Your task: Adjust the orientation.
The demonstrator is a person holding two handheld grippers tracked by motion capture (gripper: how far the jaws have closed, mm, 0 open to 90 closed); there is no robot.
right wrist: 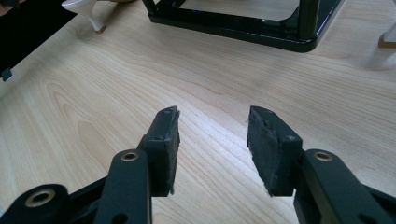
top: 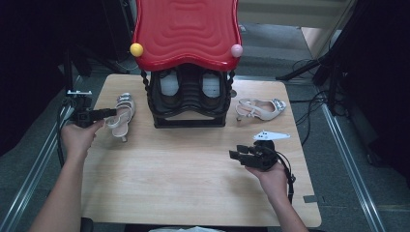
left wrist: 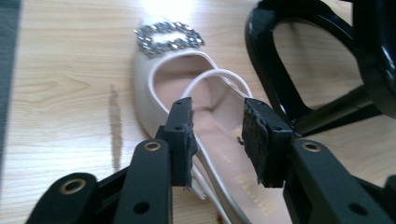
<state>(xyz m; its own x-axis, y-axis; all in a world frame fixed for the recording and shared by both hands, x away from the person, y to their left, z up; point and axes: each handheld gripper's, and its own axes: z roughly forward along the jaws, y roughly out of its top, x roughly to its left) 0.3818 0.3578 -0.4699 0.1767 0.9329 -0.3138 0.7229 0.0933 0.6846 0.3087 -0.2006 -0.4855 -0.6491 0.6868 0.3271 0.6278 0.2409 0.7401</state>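
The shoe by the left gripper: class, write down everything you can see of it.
The shoe is a pale cream heeled sandal with a glossy upper, a sparkling oval buckle at the toe, a thin looped strap and a pinkish insole. It lies on the wooden table, left of the black rack. The left gripper hovers over its heel end, jaws apart on either side of the strap; the pads do not press on it.

Bare table (top: pixel 193 179) ahead — black rack (top: pixel 189 99) blocks the middle.
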